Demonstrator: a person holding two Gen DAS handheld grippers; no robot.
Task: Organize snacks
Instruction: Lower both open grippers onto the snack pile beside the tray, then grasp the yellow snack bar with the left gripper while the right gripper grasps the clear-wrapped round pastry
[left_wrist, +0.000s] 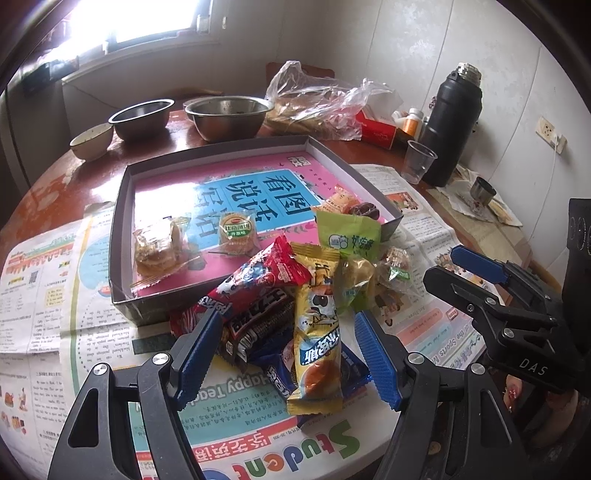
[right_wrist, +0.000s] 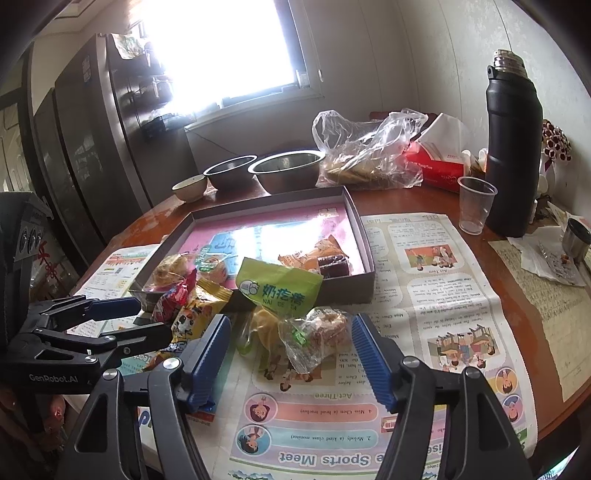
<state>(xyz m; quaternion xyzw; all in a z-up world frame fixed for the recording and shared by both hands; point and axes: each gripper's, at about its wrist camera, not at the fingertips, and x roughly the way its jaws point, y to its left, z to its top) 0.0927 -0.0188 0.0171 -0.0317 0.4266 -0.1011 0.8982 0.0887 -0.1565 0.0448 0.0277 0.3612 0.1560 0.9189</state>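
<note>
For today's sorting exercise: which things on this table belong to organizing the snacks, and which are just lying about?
Belong to the job:
shallow box
yellow snack packet
red snack packet
green snack packet
clear-wrapped snack

Just lying about:
metal bowls
black flask
plastic cup
plastic bag
newspaper

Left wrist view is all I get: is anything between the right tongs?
Observer: Yes. A clear-wrapped pastry lies between the right tongs. The pads stand open and do not touch it.
Operator: Anything near the steel cup that I should avoid?
Observer: A blister pack of tablets lies on the paper just left of the steel cup.
</note>
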